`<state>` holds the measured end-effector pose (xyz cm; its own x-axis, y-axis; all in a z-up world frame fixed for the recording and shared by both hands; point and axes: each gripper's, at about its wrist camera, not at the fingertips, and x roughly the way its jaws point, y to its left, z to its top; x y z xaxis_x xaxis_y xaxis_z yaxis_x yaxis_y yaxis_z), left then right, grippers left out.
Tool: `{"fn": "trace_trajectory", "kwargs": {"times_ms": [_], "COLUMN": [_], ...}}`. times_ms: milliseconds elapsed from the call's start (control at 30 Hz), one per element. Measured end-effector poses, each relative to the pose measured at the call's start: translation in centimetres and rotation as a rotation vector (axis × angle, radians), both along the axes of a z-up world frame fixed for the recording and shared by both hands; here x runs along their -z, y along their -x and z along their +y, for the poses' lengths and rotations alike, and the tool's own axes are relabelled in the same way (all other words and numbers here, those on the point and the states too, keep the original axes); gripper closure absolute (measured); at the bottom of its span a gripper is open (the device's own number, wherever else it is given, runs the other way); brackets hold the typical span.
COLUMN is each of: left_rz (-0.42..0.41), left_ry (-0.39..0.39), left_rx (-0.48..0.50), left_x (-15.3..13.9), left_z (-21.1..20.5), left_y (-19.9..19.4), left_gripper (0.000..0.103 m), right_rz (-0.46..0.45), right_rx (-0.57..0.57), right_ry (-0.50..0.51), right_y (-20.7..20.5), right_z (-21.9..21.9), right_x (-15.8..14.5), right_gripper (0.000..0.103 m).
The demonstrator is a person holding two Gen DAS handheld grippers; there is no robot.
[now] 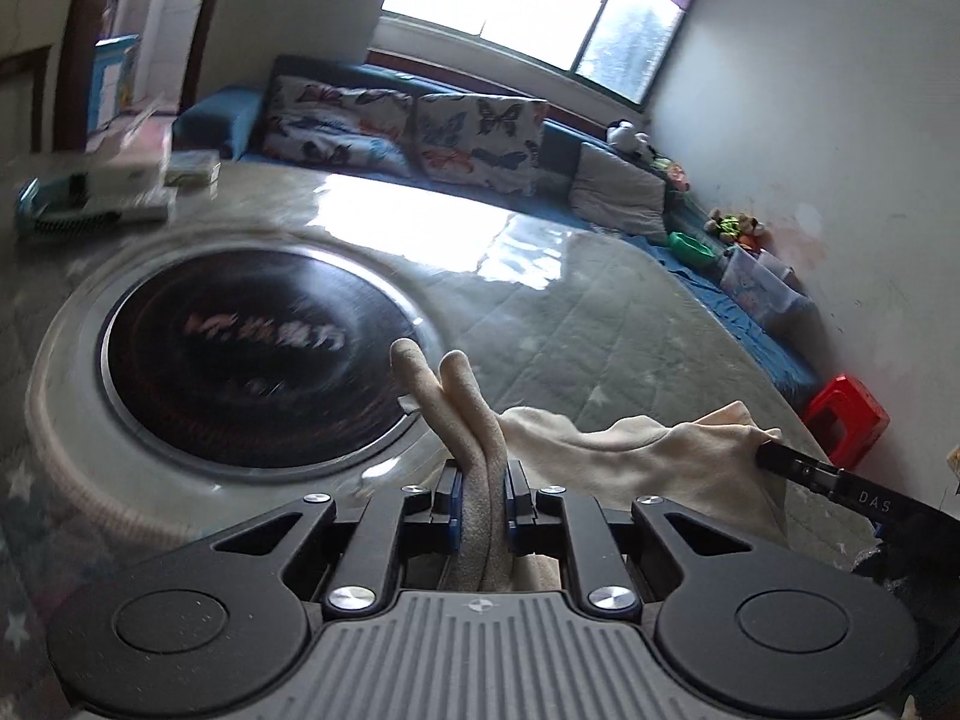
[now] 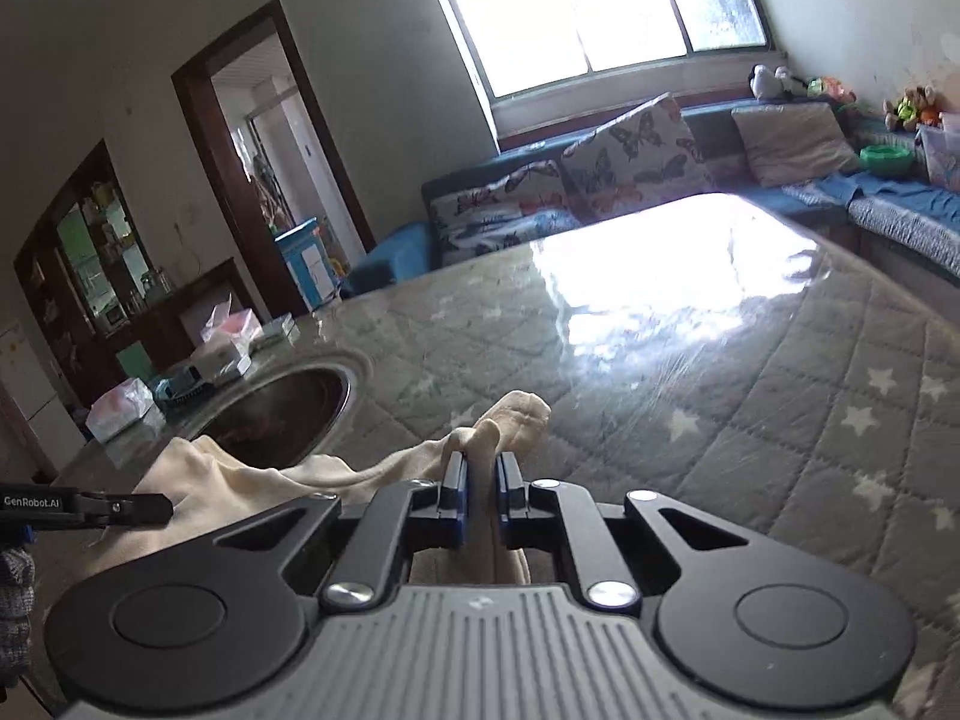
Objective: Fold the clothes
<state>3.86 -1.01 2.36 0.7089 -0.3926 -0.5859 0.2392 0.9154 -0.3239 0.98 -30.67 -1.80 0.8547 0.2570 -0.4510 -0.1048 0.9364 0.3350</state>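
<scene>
Pinching cream garment | left tool clamped on one end | right tool clamped on other, cloth stretched between

The cream cloth is a soft knit garment. It hangs in the air above the quilted table, stretched between two pinched places. One end is bunched into two upright folds, pointing to 12 o'clock. The other end is also gathered, and the middle sags with wrinkles toward 6 o'clock.
</scene>
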Motion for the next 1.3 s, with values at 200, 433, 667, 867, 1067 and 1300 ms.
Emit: {"fn": "trace_trajectory", "kwargs": {"times_ms": [200, 433, 667, 867, 1067, 1300], "left_rz": [-0.035, -0.018, 0.027, 0.032, -0.018, -0.063], "left_ry": [-0.04, -0.07, -0.102, -0.13, -0.125, -0.099], "left_rx": [0.061, 0.062, 0.03, 0.033, 0.063, 0.131], "left_x": [-0.6, 0.1, 1.5, 1.9, 0.5, -0.4], "left_z": [-4.2, -5.1, -3.7, -4.0, -5.1, -9.0], "left_y": [-2.1, -2.9, -3.1, -3.2, -3.1, -4.3], "left_gripper": [0.089, 0.089, 0.089, 0.089, 0.089, 0.09], "right_rz": [-0.035, 0.017, 0.089, 0.102, 0.05, -0.044], "right_rx": [0.072, 0.101, 0.089, 0.05, 0.053, 0.116], "right_ry": [0.019, -0.013, -0.056, -0.051, -0.038, 0.043], "right_y": [0.1, -0.2, -1.8, -3.1, -2.5, -0.8], "right_z": [-3.0, -6.0, -5.8, -4.5, -4.1, -5.5], "right_x": [-1.5, -0.1, 3.6, 4.2, 2.6, -0.9], "right_gripper": [0.103, 0.092, 0.072, 0.077, 0.092, 0.093]}}
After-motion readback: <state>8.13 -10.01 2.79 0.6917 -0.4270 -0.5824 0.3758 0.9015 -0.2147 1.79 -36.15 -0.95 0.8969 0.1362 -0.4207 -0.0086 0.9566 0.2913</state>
